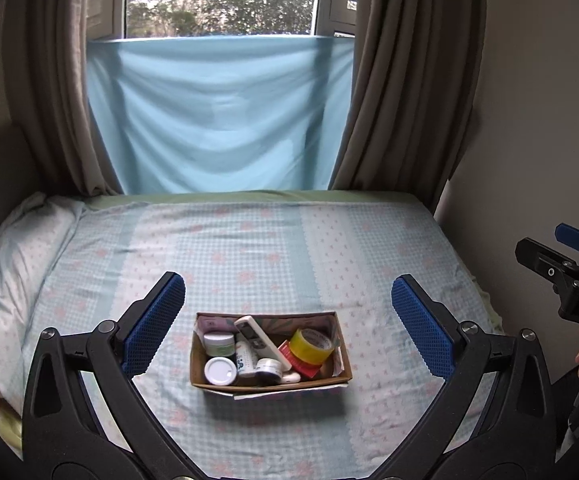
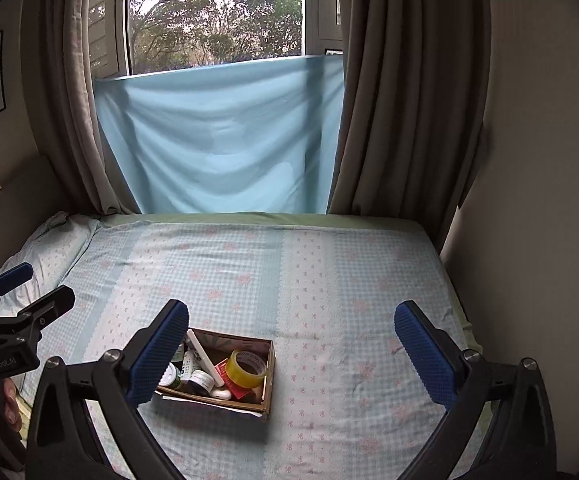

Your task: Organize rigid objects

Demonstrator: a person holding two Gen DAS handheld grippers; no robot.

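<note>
1. Hovering above the bed's near edge, the left gripper [image 1: 285, 324] and right gripper [image 2: 291, 354] are both spread wide, holding nothing.
2. The cardboard box [image 1: 341, 364] sits on the bed [image 1: 249, 248] toward its near edge, holding jars, a remote [image 1: 259, 340] and yellow tape [image 1: 312, 347].
3. Blue cloth [image 1: 221, 112] hangs beyond the far edge.

The right gripper [image 2: 291, 344] hangs wide apart above the bed [image 2: 329, 280], beside a cardboard box [image 2: 267, 380] holding yellow tape [image 2: 245, 368] and what look like small jars.
</note>
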